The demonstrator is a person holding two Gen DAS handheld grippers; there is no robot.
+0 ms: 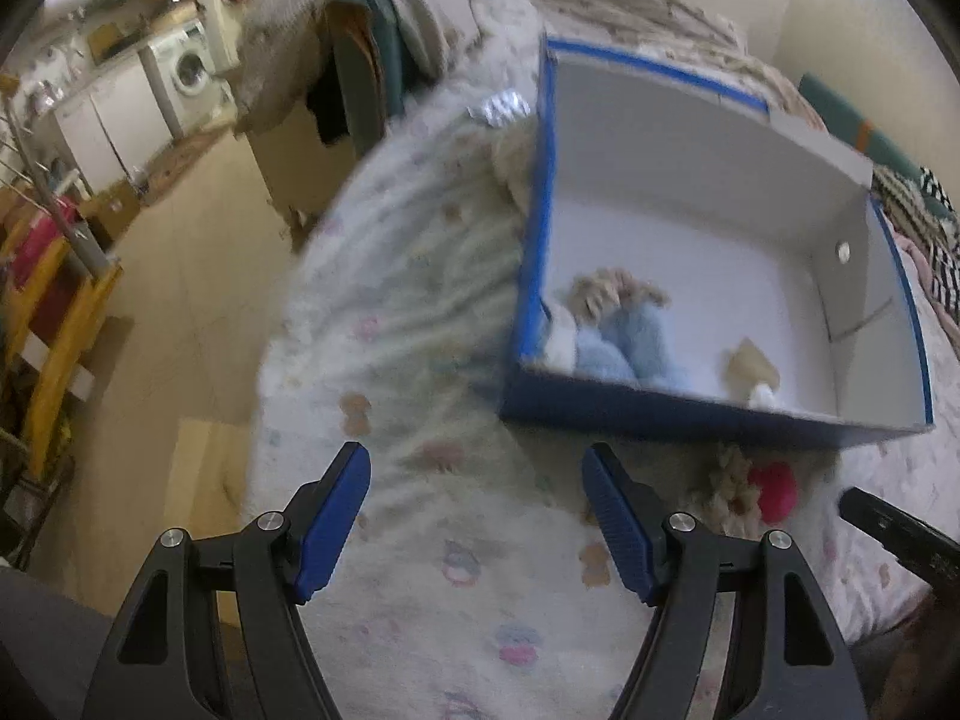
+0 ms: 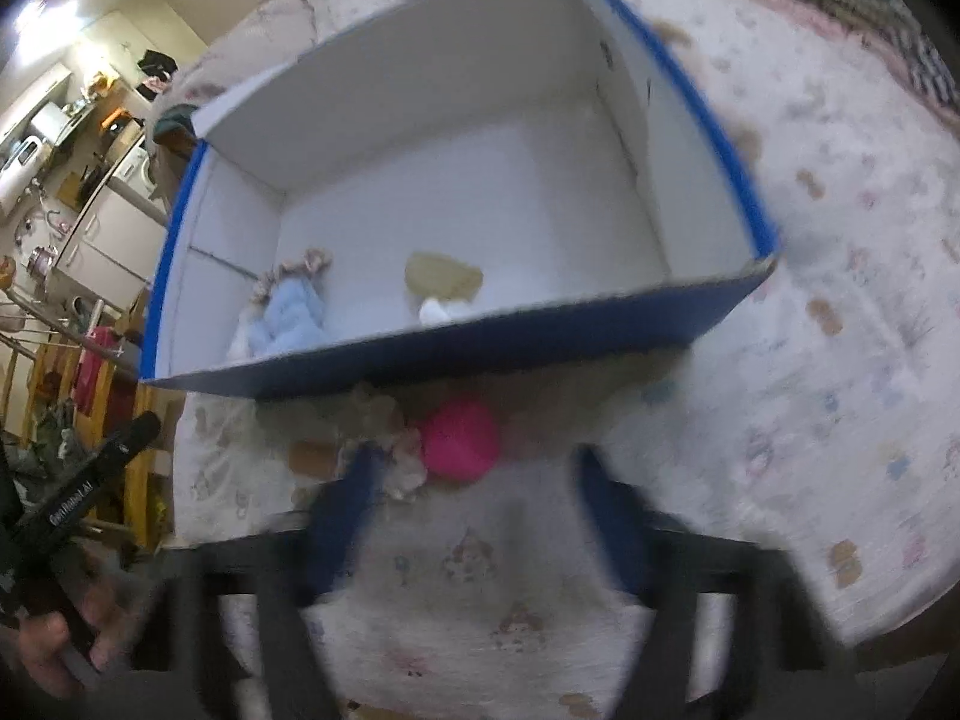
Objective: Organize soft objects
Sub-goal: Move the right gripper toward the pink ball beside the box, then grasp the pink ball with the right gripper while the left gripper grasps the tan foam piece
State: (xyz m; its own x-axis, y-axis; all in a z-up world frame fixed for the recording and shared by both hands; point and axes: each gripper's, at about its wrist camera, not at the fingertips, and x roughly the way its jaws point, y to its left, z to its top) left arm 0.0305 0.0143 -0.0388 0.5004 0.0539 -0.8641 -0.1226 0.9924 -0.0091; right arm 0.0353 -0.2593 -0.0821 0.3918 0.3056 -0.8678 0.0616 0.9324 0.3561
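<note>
On the left, the left gripper (image 1: 477, 516) hangs over the white bedspread (image 1: 420, 360) with little pictures on it, and its blue fingers (image 1: 336, 522) stand apart with nothing between them, so it is free for a later job. Next to it, on the bed, sits the blue cardboard box (image 1: 690, 414) with white walls, its top open so that toys can be dropped straight in. Two soft toys already lie near the front wall of the box: a light blue doll with woolly hair (image 2: 294, 306) on the left, and a tan and white soft toy (image 2: 444, 288) more to the right. One toy is not yet put away: the pink soft toy with woolly hair (image 2: 459, 438) lies on the bedspread just outside the front wall of the box. The right gripper (image 2: 474, 480) points down at it, blurry, with its jaws apart on either side; whether the pads press it cannot be told. It looks like the pink toy is the next one to go into the box.
</note>
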